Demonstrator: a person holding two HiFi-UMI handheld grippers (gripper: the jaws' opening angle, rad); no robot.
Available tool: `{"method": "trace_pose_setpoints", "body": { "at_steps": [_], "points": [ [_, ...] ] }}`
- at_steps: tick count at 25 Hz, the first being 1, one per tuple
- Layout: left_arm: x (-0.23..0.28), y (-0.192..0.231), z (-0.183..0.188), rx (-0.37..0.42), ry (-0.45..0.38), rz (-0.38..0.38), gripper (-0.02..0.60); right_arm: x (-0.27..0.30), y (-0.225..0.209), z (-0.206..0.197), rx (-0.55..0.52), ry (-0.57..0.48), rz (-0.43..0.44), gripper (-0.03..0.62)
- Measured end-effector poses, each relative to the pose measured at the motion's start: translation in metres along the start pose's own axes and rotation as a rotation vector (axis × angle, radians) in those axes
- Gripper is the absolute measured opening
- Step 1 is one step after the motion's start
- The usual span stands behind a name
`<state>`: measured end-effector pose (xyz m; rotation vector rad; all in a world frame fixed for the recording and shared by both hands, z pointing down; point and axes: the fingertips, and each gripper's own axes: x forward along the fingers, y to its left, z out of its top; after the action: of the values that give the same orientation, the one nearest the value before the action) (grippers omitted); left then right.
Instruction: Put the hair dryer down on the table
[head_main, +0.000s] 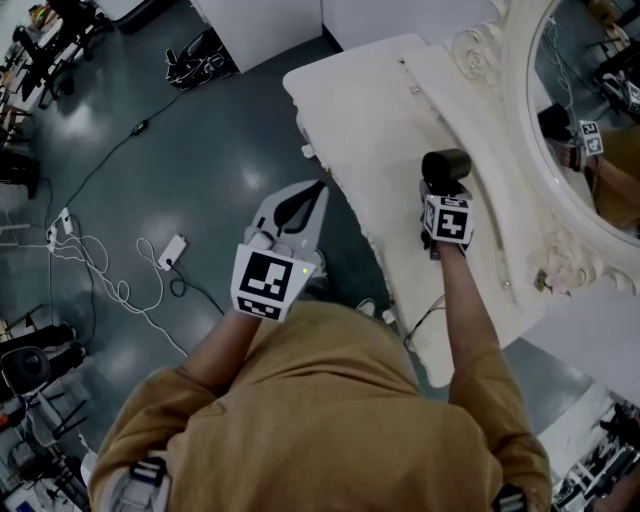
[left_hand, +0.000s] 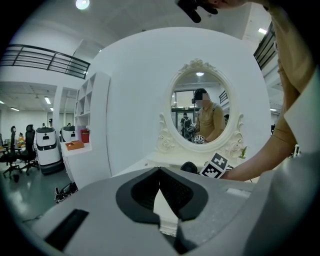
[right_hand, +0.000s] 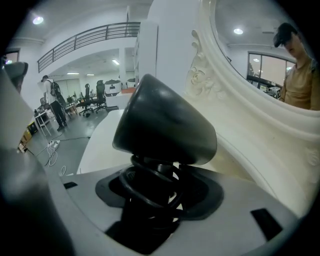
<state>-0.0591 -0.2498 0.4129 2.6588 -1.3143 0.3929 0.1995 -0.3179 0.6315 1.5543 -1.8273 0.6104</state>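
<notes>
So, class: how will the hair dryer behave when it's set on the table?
The hair dryer has a rounded barrel, so it may roll on the table. Its coiled cord looks springy and could tug it. The body seems rigid in the right gripper.

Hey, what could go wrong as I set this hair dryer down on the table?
The hair dryer is close to the ornate mirror frame and might knock it. Its cord is looped between the jaws of the right gripper and may snag on release. Its rounded body could roll off the table.
</notes>
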Motion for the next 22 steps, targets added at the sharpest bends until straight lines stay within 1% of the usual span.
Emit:
{"method": "trace_pose_setpoints", "body": {
  "at_steps": [8,11,14,17,22],
  "points": [
    [-0.001,0.01,0.0,-0.014,0.0,0.0,0.005,0.015,0.004,-0.002,-0.002,0.061,-0.018,0.256],
    [0.0,0.01,-0.002,-0.021,0.002,-0.002,0.005,0.019,0.005,-0.003,-0.009,0.072,-0.014,0.256],
    [0.002,0.012,-0.004,-0.032,0.006,-0.002,0.005,0.022,0.012,0.007,-0.016,0.046,0.013,0.256],
    [0.0,0.014,-0.004,-0.036,0.003,0.0,0.005,0.025,0.008,-0.002,-0.021,0.094,-0.005,0.257],
    [-0.002,0.017,-0.007,-0.042,0.0,0.005,0.005,0.03,0.017,0.002,-0.053,0.099,0.02,0.258]
  ]
}}
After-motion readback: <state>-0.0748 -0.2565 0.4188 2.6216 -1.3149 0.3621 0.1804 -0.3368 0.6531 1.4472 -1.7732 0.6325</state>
